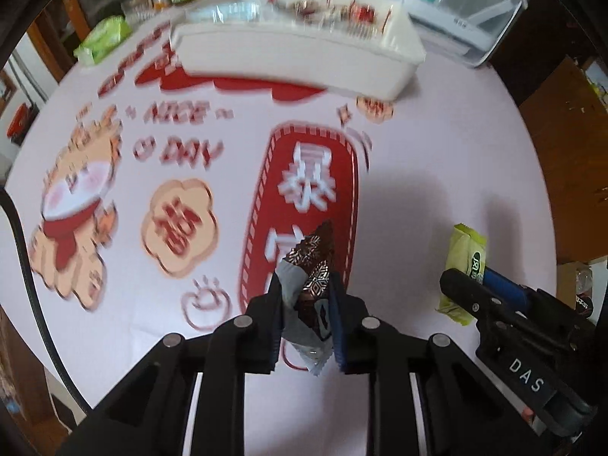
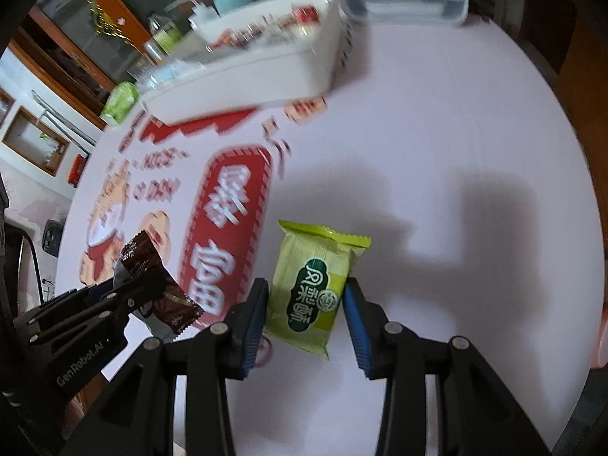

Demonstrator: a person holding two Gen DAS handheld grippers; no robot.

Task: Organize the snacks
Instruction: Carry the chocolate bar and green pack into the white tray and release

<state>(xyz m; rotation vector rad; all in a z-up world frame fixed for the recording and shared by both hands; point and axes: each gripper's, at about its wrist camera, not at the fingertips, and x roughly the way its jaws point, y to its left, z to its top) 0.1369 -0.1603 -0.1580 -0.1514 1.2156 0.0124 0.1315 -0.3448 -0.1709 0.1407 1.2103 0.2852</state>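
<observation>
My left claw (image 1: 306, 296) is pinching a brown snack packet (image 1: 309, 269) tight between its fingers, holding it up above the table (image 1: 437, 159). My right claw (image 2: 306, 304) is closing its blue-padded fingers around a green snack packet (image 2: 317, 285), both pads touching its sides, though I cannot tell whether it is lifting off the table. A white box (image 1: 304, 53) holding more snacks is sitting at the far side of the table, well apart from both packets.
</observation>
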